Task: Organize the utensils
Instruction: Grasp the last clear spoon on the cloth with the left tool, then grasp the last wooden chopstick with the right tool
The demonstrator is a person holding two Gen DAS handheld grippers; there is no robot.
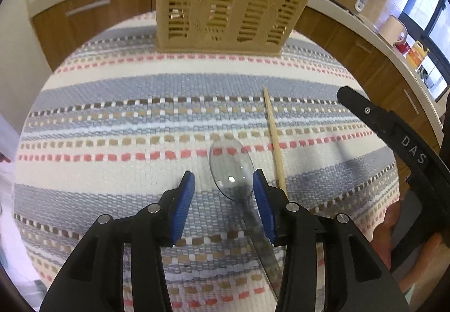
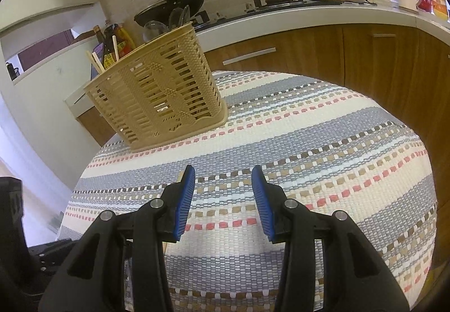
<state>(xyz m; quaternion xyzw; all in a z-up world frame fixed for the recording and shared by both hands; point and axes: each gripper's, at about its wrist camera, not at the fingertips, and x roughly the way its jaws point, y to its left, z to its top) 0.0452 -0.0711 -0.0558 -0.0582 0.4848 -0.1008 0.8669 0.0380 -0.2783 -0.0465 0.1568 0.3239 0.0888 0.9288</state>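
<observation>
Lining up on the spoon [image 1: 231,168] is the step in hand: your left gripper [image 1: 223,185] hangs over it, pitched steeply down at the striped cloth [image 1: 112,120], with nothing yet gripped. Its jaws stand partly apart, and neither blue pad presses on anything. The clear bowl of the spoon lies between the fingertips, closer to the right-hand pad, and its handle runs back under that finger toward the bottom of the view. 1 wooden chopstick [image 1: 274,140] lies just beside the spoon on its right, almost parallel to it.

Next, I judge, you need to centre the jaws on the spoon's neck, come down to the cloth and close, keeping the right-hand finger clear of the chopstick so you lift 1 item and not 2.

Your right gripper [image 2: 223,191] waits over bare cloth, jaws partly apart and empty. The beige basket [image 2: 157,98] stands at the far edge of the table, well apart from the spoon, already holding spoons and 2 chopstick ends that poke above its rim. That looks like the drop point.
</observation>
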